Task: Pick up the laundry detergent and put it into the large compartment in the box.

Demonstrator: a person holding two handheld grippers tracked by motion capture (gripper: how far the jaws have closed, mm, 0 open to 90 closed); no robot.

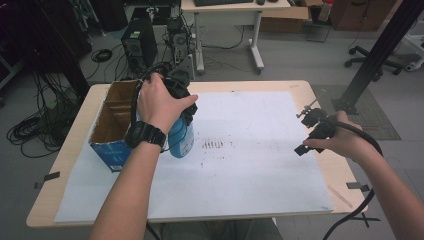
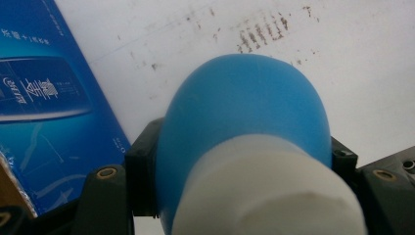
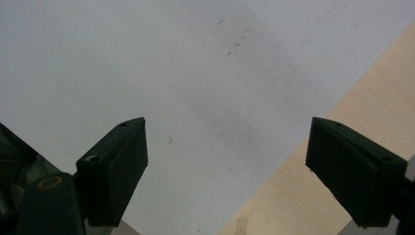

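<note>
In the high view, the left gripper [image 1: 181, 107] holds a blue bottle [image 1: 181, 139] near the left edge of the table [image 1: 300, 90], just beside an open cardboard box [image 1: 112, 122] that stands at this edge. The bottle seems to stand or hang upright over the white sheet [image 1: 250, 150]; I cannot tell if its bottom touches the sheet. The right gripper [image 1: 311, 131] waits well apart, near the right edge. The bottle is very close to the box wall, so I think a sideways move can knock the box or push it toward the table edge.

In the left gripper view, the jaws are pressed on the blue bottle [image 2: 244, 117], just under its white cap [image 2: 269, 191]. The bottle is round and smooth there, so it can slip or turn between the jaws if the hand tilts or lifts too fast. The blue side of the box [image 2: 49, 112] is near on the left, and dark marks [image 2: 262, 29] are on the sheet beyond the bottle. If the bottle goes into the box, its bottom can catch on the rim, I believe.

In the right gripper view, the jaws are spread wide with nothing between them, over the white sheet [image 3: 171, 73] and the wooden edge of the table [image 3: 313, 196]. This gripper cannot help quickly if the bottle falls, because it is far away.
</note>
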